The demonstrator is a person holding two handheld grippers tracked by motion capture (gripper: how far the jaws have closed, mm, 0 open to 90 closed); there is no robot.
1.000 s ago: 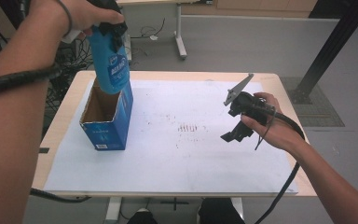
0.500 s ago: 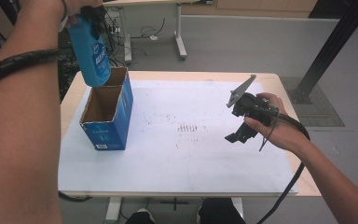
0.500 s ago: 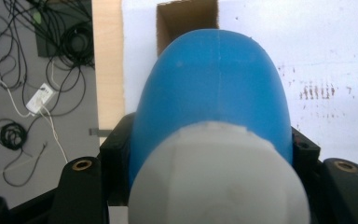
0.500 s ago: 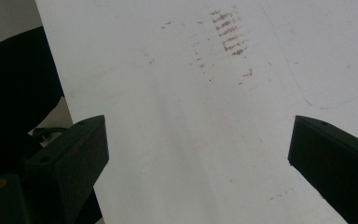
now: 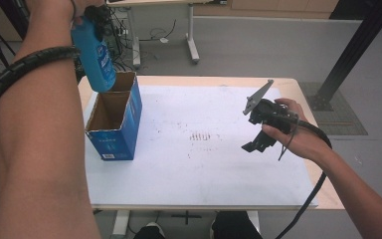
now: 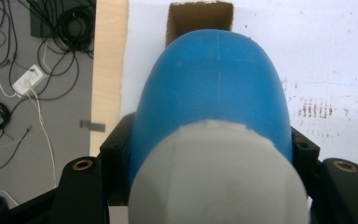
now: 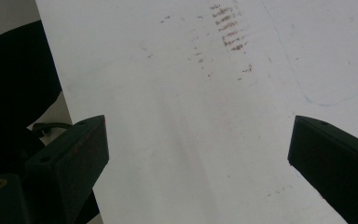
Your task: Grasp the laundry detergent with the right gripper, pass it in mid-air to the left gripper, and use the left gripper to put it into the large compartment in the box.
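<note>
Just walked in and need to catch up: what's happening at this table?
A person works with a gripper in each hand. The left gripper is clamped on a blue bottle, held in the air above an open blue cardboard box at the table's left. The right gripper hovers open over the white table cover, holding nothing.

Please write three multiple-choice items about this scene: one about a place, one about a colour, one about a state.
1. Where is the blue bottle?
A. in the air above the open blue carton
B. lying flat on the white table cover
C. in the right claw

2. What colour is the bottle's cap?
A. red
B. white
C. black

3. How is the right claw?
A. shut on a cable
B. shut on the carton
C. open, with nothing between its jaws

Answers: 1 A, the high view shows the left claw holding it over the carton. 2 B, the left gripper view shows a white cap. 3 C, the right gripper view shows the jaws wide apart over the cover.
</note>
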